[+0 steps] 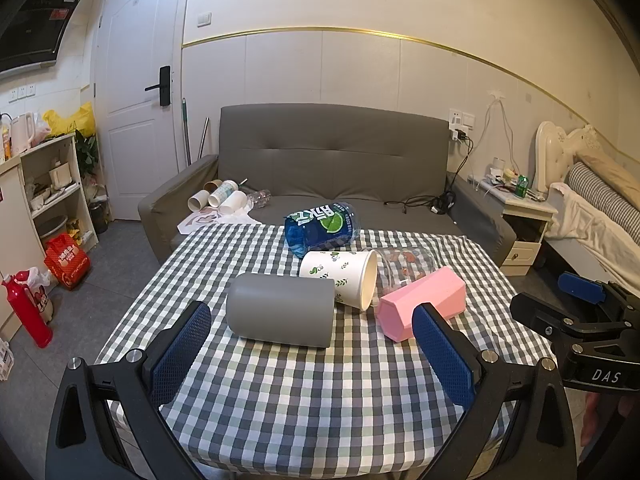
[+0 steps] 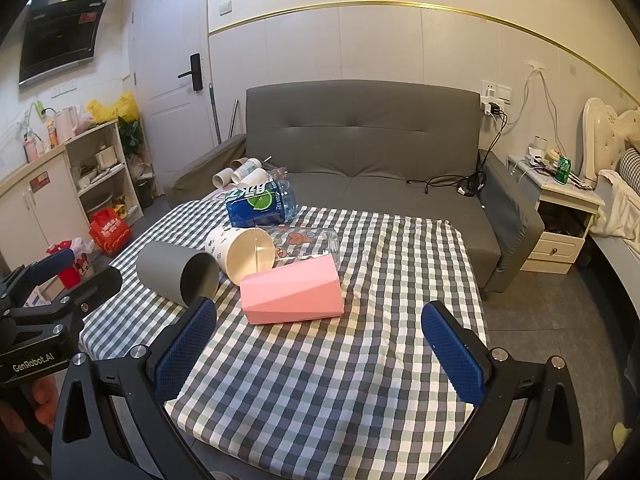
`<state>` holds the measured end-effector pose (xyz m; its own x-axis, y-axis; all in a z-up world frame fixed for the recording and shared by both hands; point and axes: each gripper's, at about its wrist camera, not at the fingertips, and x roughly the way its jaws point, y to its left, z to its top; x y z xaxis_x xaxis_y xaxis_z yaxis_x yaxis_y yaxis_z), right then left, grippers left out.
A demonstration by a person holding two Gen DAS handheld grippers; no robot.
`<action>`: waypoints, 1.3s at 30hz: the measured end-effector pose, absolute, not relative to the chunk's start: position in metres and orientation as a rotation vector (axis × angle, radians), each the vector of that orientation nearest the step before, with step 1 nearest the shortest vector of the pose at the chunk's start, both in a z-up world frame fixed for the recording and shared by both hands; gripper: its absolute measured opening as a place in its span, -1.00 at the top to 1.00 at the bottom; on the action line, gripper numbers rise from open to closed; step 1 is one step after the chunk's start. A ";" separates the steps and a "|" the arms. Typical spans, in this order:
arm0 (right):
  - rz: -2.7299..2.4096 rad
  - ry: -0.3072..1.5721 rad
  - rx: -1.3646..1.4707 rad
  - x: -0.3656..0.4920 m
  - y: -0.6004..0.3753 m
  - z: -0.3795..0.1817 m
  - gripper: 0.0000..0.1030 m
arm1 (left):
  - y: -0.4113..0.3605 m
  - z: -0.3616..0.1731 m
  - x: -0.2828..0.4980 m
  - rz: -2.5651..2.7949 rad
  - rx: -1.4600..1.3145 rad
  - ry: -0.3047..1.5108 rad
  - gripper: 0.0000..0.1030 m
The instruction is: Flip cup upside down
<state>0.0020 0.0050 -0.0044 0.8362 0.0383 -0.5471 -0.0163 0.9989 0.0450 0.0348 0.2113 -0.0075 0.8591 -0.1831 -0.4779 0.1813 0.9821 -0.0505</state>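
On the checked counter (image 1: 320, 400), 4 cups are seen lying on their sides: from 9 o'clock, a grey cup (image 1: 280, 310), a paper cup (image 1: 340, 276), a clear cup (image 1: 408, 266), and a pink cup (image 1: 420, 304) at 3 o'clock. The left gripper (image 1: 312, 344) and right gripper (image 2: 320, 344) are held spread, fingers (image 1: 182, 344) grasping nothing.

Grey cup (image 1: 280, 314): plain, on its side, frame centre. Pink faceted cup (image 1: 422, 304): on its side, right of centre. Paper cup (image 1: 340, 276): leaf print, on its side, behind.
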 end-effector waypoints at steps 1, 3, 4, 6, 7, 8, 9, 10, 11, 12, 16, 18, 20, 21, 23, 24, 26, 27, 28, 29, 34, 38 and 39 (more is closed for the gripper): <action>0.029 0.580 0.039 0.002 0.005 -0.004 -1.00 | 0.211 -0.007 0.035 -0.190 -0.003 0.503 -1.00; 0.028 0.580 0.038 0.002 0.005 -0.004 -1.00 | 0.211 -0.007 0.035 -0.191 -0.005 0.503 -1.00; 0.029 0.579 0.039 0.002 0.005 -0.004 -1.00 | 0.211 -0.007 0.035 -0.191 -0.005 0.503 -1.00; 0.028 0.581 0.039 0.002 0.005 -0.004 -1.00 | 0.211 -0.007 0.035 -0.191 -0.004 0.504 -1.00; 0.028 0.580 0.038 0.002 0.005 -0.004 -1.00 | 0.211 -0.007 0.035 -0.191 -0.004 0.504 -1.00; 0.029 0.580 0.039 0.002 0.005 -0.004 -1.00 | 0.211 -0.007 0.035 -0.190 -0.004 0.504 -1.00; 0.028 0.580 0.039 0.002 0.005 -0.004 -1.00 | 0.211 -0.007 0.035 -0.191 -0.004 0.504 -1.00; 0.029 0.580 0.038 0.002 0.005 -0.004 -1.00 | 0.211 -0.007 0.035 -0.191 -0.004 0.503 -1.00; 0.029 0.580 0.038 0.002 0.005 -0.004 -1.00 | 0.211 -0.007 0.035 -0.191 -0.004 0.504 -1.00; 0.029 0.581 0.038 0.002 0.005 -0.004 -1.00 | 0.211 -0.007 0.035 -0.191 -0.003 0.504 -1.00; 0.028 0.578 0.037 0.001 0.005 -0.004 -1.00 | 0.211 -0.007 0.035 -0.190 -0.003 0.504 -1.00; 0.032 0.577 0.025 0.001 0.008 -0.004 -1.00 | 0.211 -0.007 0.035 -0.191 -0.003 0.503 -1.00; 0.031 0.574 0.009 0.001 0.010 -0.004 -1.00 | 0.211 -0.007 0.035 -0.190 -0.003 0.504 -1.00; 0.031 0.574 0.005 0.001 0.011 -0.004 -1.00 | 0.211 -0.007 0.035 -0.190 -0.003 0.504 -1.00; 0.032 0.574 -0.003 0.001 0.012 -0.004 -1.00 | 0.211 -0.007 0.035 -0.190 -0.005 0.506 -1.00; 0.033 0.575 -0.005 0.000 0.012 -0.004 -1.00 | 0.211 -0.007 0.035 -0.190 -0.005 0.505 -1.00; 0.036 0.577 -0.006 0.001 0.012 -0.004 -1.00 | 0.211 -0.007 0.035 -0.192 -0.005 0.504 -1.00; 0.036 0.576 -0.006 0.001 0.012 -0.004 -1.00 | 0.211 -0.008 0.035 -0.192 -0.005 0.505 -1.00; 0.036 0.577 -0.007 0.001 0.012 -0.004 -1.00 | 0.211 -0.008 0.035 -0.192 -0.004 0.504 -1.00; 0.037 0.575 -0.006 0.001 0.012 -0.004 -1.00 | 0.212 -0.009 0.035 -0.192 -0.001 0.503 -1.00; 0.070 0.584 0.013 0.001 0.017 -0.006 -1.00 | 0.216 -0.012 0.037 -0.186 -0.006 0.512 -1.00; 0.083 0.586 -0.018 0.004 0.022 -0.006 -1.00 | 0.223 -0.011 0.040 -0.168 -0.017 0.516 -1.00; 0.089 0.584 -0.015 0.004 0.022 -0.005 -1.00 | 0.226 -0.011 0.041 -0.156 -0.013 0.515 -1.00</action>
<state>0.0041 0.0223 -0.0046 0.8305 0.0800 -0.5512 -0.0885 0.9960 0.0112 0.0413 0.2257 -0.0109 0.8587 -0.1514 -0.4897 0.1449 0.9881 -0.0515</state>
